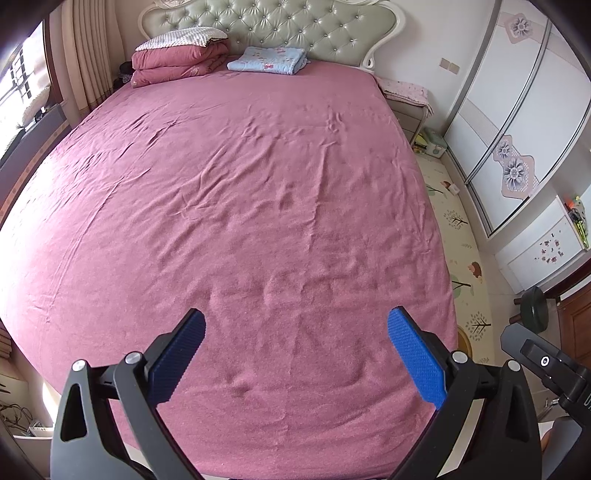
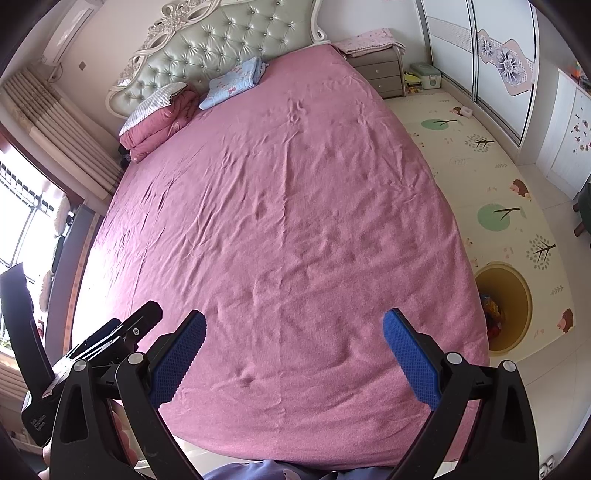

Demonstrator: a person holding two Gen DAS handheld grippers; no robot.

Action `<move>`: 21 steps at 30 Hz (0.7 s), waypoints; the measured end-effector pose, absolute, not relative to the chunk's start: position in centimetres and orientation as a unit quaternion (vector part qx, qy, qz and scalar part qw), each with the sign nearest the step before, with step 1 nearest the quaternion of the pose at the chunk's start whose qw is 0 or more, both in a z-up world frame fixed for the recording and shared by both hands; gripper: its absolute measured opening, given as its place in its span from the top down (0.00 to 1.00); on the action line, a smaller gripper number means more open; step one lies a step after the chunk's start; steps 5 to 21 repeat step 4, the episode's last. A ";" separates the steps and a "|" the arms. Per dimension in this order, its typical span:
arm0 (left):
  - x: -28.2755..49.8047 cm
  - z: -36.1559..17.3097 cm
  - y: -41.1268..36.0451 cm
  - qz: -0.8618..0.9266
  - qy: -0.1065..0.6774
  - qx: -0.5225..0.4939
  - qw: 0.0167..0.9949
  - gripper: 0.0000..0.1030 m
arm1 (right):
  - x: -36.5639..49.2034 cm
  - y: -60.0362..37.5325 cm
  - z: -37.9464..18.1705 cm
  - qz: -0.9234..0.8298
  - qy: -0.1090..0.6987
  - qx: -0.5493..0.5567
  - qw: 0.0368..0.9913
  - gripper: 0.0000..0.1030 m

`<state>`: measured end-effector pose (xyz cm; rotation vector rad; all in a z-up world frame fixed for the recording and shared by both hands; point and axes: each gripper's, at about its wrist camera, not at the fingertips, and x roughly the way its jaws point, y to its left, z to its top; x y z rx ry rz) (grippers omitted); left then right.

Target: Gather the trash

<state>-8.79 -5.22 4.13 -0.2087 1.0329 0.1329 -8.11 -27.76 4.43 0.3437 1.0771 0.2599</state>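
Both the left gripper [image 1: 296, 325] and right gripper [image 2: 294, 325] hover spread and empty over a pink bed [image 2: 295, 221]; a yellow bin [image 2: 511, 306] holding trash sits on the floor, right of the right gripper.

Matt, creased pink cloth sheet [image 1: 240, 192] over the bed. Glossy, button-tufted pale green leather-like headboard [image 1: 266, 26]. Soft folded light blue cloth blanket [image 1: 267, 60]. Smooth yellow plastic-looking round bin [image 2: 511, 306]. Matt black plastic jaws with rough, dimpled blue rubbery pads [image 1: 417, 360].
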 end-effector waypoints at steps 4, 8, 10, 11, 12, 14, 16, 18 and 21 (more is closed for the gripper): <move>-8.7 4.1 -5.3 0.061 0.493 -0.100 0.862 0.04 | -8.2 -27.7 4.2 0.123 0.511 0.164 0.835 0.10; -8.7 4.1 -5.3 0.061 0.493 -0.100 0.862 0.04 | -8.2 -27.7 4.2 0.123 0.511 0.164 0.835 0.10; -8.7 4.1 -5.3 0.061 0.493 -0.100 0.862 0.04 | -8.2 -27.7 4.2 0.123 0.511 0.164 0.835 0.10; -8.7 4.1 -5.3 0.061 0.493 -0.100 0.862 0.04 | -8.2 -27.7 4.2 0.123 0.511 0.164 0.835 0.10; -8.7 4.1 -5.3 0.061 0.493 -0.100 0.862 0.04 | -8.2 -27.7 4.2 0.123 0.511 0.164 0.835 0.10; -8.7 4.1 -5.3 0.061 0.493 -0.100 0.862 0.04 | -8.2 -27.7 4.2 0.123 0.511 0.164 0.835 0.10; -8.7 4.1 -5.3 0.061 0.493 -0.100 0.862 0.04 | -8.2 -27.7 4.2 0.123 0.511 0.164 0.835 0.10; -8.7 4.1 -5.3 0.061 0.493 -0.100 0.862 0.04 | -8.2 -27.7 4.2 0.123 0.511 0.164 0.835 0.10; -8.7 4.1 -5.3 0.061 0.493 -0.100 0.862 0.04 | -8.2 -27.7 4.2 0.123 0.511 0.164 0.835 0.10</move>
